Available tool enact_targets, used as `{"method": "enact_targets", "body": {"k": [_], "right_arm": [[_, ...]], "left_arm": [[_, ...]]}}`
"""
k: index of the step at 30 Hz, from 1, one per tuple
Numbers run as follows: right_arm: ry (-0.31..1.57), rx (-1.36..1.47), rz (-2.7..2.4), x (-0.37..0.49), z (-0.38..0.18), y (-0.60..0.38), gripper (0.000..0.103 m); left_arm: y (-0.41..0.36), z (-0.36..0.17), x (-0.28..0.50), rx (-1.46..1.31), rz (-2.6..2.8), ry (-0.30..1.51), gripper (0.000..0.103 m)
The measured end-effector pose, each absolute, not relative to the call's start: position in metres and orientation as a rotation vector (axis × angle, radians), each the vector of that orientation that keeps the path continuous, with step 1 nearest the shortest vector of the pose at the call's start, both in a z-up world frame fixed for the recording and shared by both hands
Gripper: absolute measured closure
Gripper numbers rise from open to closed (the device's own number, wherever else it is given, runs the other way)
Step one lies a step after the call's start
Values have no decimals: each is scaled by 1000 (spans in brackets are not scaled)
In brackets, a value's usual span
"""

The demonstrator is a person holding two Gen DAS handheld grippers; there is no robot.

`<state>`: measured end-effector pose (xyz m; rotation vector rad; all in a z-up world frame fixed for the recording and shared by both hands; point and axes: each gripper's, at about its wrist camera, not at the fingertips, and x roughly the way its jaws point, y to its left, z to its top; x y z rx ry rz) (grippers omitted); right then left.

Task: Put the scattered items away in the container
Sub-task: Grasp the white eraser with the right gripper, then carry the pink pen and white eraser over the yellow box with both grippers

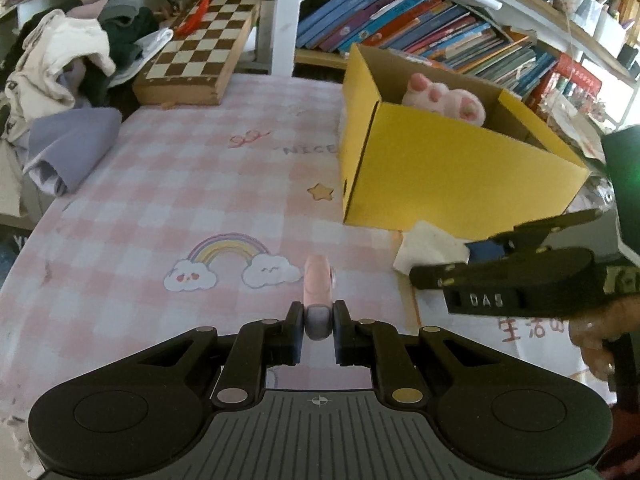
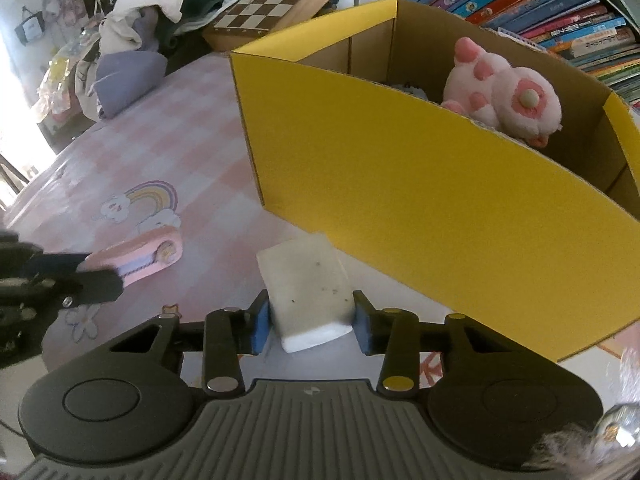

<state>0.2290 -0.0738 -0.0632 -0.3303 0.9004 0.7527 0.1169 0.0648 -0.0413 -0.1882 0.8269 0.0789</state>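
On the pink checked table (image 1: 180,200) I see my left tool (image 1: 318,322) clamping a pink tape dispenser (image 1: 317,284). My right tool (image 2: 312,322) grips a white sponge (image 2: 308,284) beside the yellow box (image 2: 420,208), which holds a plush toy (image 2: 504,92). Bookshelves (image 1: 420,32), a chessboard (image 1: 196,52) and a clothes pile (image 1: 72,56) stand behind.

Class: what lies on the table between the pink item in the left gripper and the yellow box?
The white sponge block, held between the right gripper's pads, as the right wrist view shows.

The left gripper (image 1: 319,322) pinches a pink correction-tape dispenser (image 1: 317,284) over the checked tabletop (image 1: 160,200). The yellow box (image 1: 452,172) holds a pink plush (image 1: 444,100); the right gripper (image 1: 460,258) reaches a white pad (image 1: 430,248).
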Motion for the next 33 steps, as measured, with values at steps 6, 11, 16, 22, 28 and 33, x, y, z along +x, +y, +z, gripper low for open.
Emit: {"method": "enact_targets", "body": {"k": [6, 11, 16, 22, 28, 33], "right_arm": [[870, -327, 732, 214, -52, -86, 65], [861, -314, 697, 205, -48, -95, 66], [854, -296, 663, 196, -43, -104, 66], [828, -272, 620, 187, -33, -117, 66], [799, -217, 566, 185, -15, -132, 66], [761, -180, 539, 185, 2, -140, 66]], "left_arm": [[57, -35, 119, -174, 22, 810, 90], [51, -32, 119, -155, -26, 804, 90], [46, -26, 118, -143, -67, 785, 90], [34, -17, 122, -114, -132, 758, 90], [30, 4, 123, -98, -181, 682, 90], [27, 19, 125, -96, -215, 633, 90]]}}
